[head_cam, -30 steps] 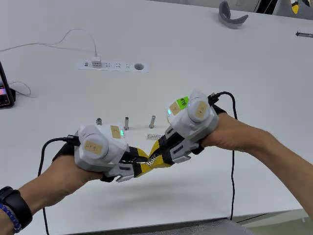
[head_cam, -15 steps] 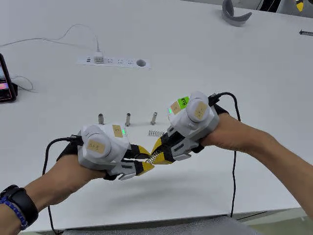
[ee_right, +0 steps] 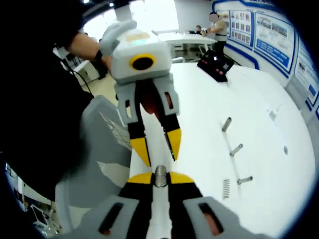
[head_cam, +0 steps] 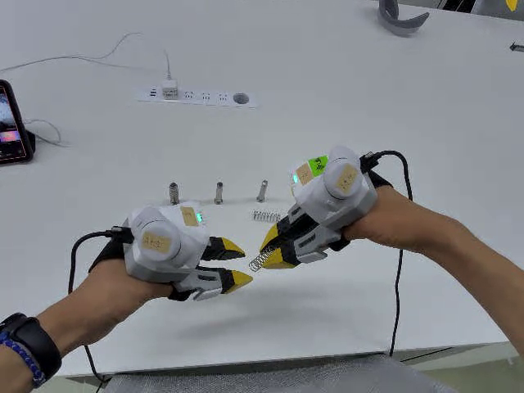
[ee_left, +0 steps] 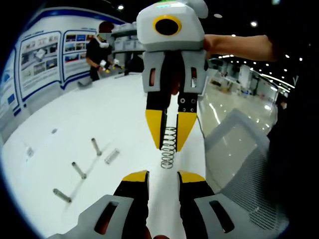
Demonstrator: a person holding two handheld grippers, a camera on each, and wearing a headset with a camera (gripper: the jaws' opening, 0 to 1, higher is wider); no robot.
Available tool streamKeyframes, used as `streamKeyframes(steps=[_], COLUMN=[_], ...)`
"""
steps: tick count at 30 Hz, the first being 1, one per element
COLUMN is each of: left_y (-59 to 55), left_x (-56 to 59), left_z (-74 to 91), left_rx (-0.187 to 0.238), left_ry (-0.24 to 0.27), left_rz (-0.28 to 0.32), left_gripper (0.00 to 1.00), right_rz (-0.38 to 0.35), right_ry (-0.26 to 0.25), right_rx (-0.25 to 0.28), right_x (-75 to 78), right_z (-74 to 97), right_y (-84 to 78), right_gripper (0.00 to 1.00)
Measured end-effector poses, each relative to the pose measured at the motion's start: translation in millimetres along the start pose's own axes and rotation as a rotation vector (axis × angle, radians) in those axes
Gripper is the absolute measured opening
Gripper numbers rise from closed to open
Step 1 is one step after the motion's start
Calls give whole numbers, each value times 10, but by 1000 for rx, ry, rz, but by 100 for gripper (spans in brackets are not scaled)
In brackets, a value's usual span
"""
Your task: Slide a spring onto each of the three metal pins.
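Bright, even overhead light nearly washes out the matte white tabletop in the head view. That view is sharp all over, down to the coils of the thin metal coil spring, and soft grey shadows pool on the table beneath the white-and-yellow left gripper and the matching right gripper. Both gripper views bend strongly at their edges, curving the table edge and far walls and softening the background; small round ceiling lamps glare as white dots in the left gripper view, and a blown-out white patch sits at the top of the right gripper view.
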State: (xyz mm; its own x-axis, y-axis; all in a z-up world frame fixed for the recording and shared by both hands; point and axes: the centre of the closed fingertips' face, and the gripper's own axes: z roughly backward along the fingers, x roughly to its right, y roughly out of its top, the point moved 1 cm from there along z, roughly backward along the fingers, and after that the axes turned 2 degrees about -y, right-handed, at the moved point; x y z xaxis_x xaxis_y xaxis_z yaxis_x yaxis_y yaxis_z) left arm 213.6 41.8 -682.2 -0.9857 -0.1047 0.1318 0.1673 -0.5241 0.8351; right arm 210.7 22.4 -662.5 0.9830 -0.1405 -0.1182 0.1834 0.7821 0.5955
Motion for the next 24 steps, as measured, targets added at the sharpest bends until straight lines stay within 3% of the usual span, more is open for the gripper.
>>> streamKeyframes(steps=[24], left_y=[-335], left_x=[-380], left_z=[332], left_rx=[7], left_ry=[177], left_rz=[139], left_gripper=[37], right_rz=[-67], right_ry=[-24], right_rx=[-47], right_x=[130], right_z=[-119], right_y=[-265], right_gripper=[12])
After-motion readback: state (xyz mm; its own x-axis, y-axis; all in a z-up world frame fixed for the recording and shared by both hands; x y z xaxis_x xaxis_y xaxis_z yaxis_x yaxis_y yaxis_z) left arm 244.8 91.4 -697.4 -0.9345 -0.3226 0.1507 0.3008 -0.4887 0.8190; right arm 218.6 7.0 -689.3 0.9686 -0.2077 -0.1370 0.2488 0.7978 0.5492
